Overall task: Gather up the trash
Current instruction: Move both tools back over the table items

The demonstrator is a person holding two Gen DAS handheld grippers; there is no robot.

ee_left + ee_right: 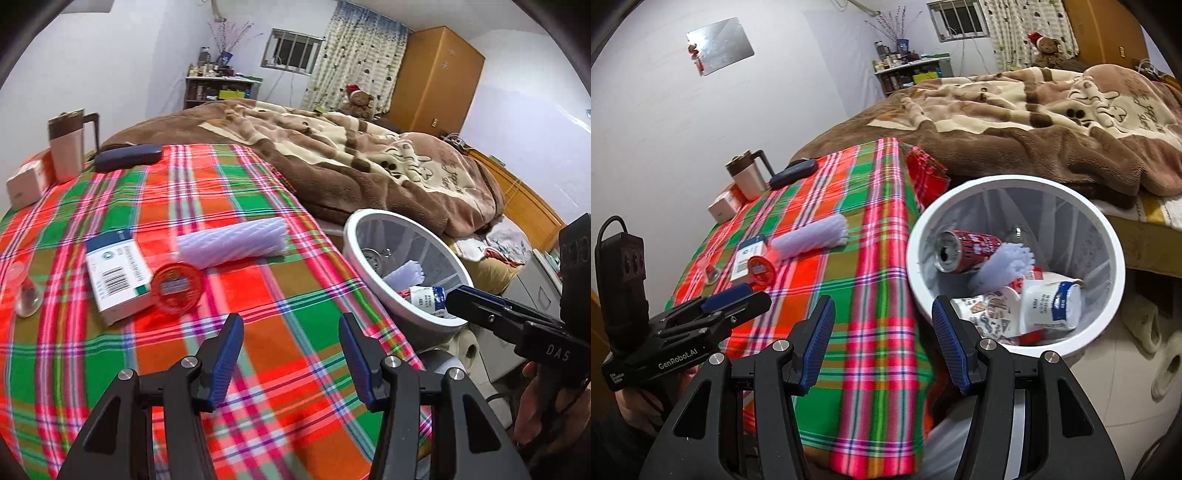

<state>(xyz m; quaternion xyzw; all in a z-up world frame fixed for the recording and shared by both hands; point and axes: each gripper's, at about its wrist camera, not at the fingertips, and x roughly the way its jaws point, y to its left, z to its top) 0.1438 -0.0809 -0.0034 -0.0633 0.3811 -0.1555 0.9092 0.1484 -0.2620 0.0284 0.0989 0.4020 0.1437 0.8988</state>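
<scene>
Looking from the left wrist: left hand-held gripper (290, 328), jaws well apart, nothing between them, over the plaid tabletop (295, 295). Beyond it, left to right: clear glass (26, 291), white box (118, 275) touching a red round lid (177, 286), white foam sleeve (232, 242) lying flat. Far left corner: mug (70, 146), small carton (27, 181), dark case (127, 157). White bin (369, 254) just off the tabletop's right edge, beside the bed (369, 158).

Looking from the right wrist: right hand-held gripper (882, 317), jaws apart and empty, near the bin (1115, 266). Inside: red can (967, 247), foam piece (1008, 264), printed paper cup (990, 310), white cup with blue label (1052, 301). Left hand-held gripper (738, 295) at the left, above the tabletop's near edge.
</scene>
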